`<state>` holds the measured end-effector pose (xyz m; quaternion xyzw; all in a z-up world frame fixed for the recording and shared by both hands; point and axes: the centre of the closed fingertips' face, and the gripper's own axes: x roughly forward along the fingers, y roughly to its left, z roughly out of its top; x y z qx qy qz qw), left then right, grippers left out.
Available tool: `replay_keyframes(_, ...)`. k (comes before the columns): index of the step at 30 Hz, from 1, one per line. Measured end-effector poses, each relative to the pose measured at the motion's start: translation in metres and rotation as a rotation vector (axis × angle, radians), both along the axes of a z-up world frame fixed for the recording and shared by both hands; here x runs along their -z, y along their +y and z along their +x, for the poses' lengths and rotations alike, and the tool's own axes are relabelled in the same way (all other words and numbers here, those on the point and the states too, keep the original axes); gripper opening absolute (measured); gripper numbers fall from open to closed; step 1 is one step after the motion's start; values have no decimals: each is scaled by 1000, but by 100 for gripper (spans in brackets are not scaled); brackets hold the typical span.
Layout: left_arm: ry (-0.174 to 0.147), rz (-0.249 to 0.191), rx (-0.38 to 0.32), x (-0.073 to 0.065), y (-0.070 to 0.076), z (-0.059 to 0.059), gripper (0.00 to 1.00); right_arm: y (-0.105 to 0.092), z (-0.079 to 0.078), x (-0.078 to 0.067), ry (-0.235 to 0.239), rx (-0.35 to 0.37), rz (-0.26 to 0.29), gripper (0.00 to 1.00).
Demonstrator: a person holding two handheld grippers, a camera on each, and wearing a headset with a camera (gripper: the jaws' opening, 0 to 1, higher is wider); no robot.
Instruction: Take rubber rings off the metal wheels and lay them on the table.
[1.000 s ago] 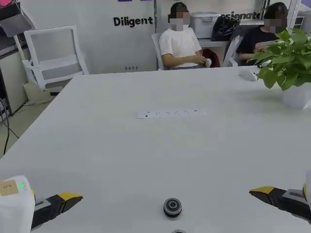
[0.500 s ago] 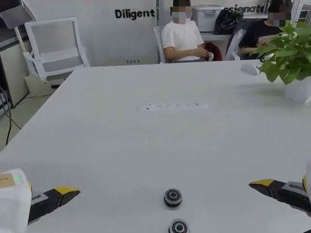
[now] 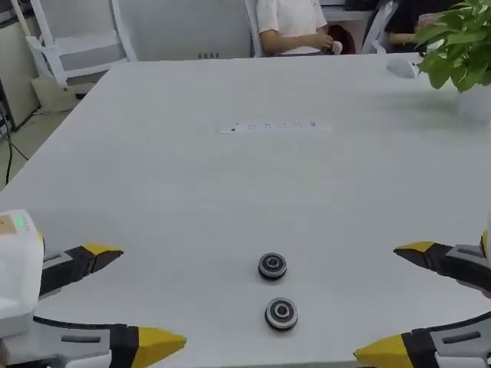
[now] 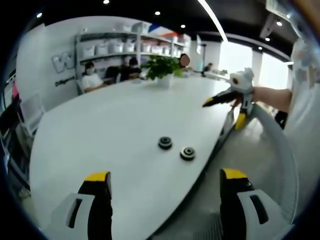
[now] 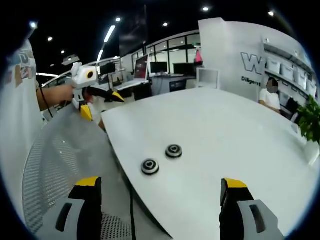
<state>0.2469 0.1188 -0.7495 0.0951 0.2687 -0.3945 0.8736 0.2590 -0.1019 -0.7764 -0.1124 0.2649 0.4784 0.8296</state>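
Wheels [image 3: 272, 265], two, on table [image 3: 230, 192]; left gripper [image 3: 151, 295], right gripper [image 3: 376, 303]: jaws apart.

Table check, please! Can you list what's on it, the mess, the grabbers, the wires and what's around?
Surface: white table, looks clean.
Job's things: far wheel and near wheel, close together by the front edge, dark rings apparently still on.
Clutter: white power strip mid-table.
Grippers: left gripper and right gripper both open, either side of the wheels, touching nothing.
Cables: dark cable on the floor at the left.
Surroundings: white chair, plant, seated person.
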Motion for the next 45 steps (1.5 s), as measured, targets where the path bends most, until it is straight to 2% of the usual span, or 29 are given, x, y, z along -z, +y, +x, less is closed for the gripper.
replay_keyframes(3, -5, 18, 7, 2, 1, 1, 91, 0, 1, 2, 0, -4, -7, 99)
replay_keyframes(6, -10, 15, 2, 3, 0, 3, 92, 0, 1, 5, 3, -8, -10, 99)
replay_keyframes(9, 0, 27, 19, 7, -2, 1, 92, 1, 0, 9, 6, -17, -24, 99)
replay_keyframes(13, -6, 47, 32, 8, -1, 0, 92, 2, -4, 11, 4, -33, -42, 99)
replay_keyframes(17, -15, 42, 25, 6, -1, 0, 92, 3, -5, 10, 0, -32, -36, 99)
replay_keyframes(23, -5, 55, 47, 7, -3, -7, 92, 3, -5, 7, 7, -14, -13, 99)
replay_keyframes(28, -2, 46, 44, 6, -1, -8, 92, 4, -6, 7, 7, -14, -16, 99)
replay_keyframes(39, -10, 47, 50, 5, 1, -2, 91, 7, -2, 11, 10, -23, -26, 99)
replay_keyframes(45, -4, 57, 62, 10, 2, 2, 91, 10, 3, 13, 9, -28, -26, 99)
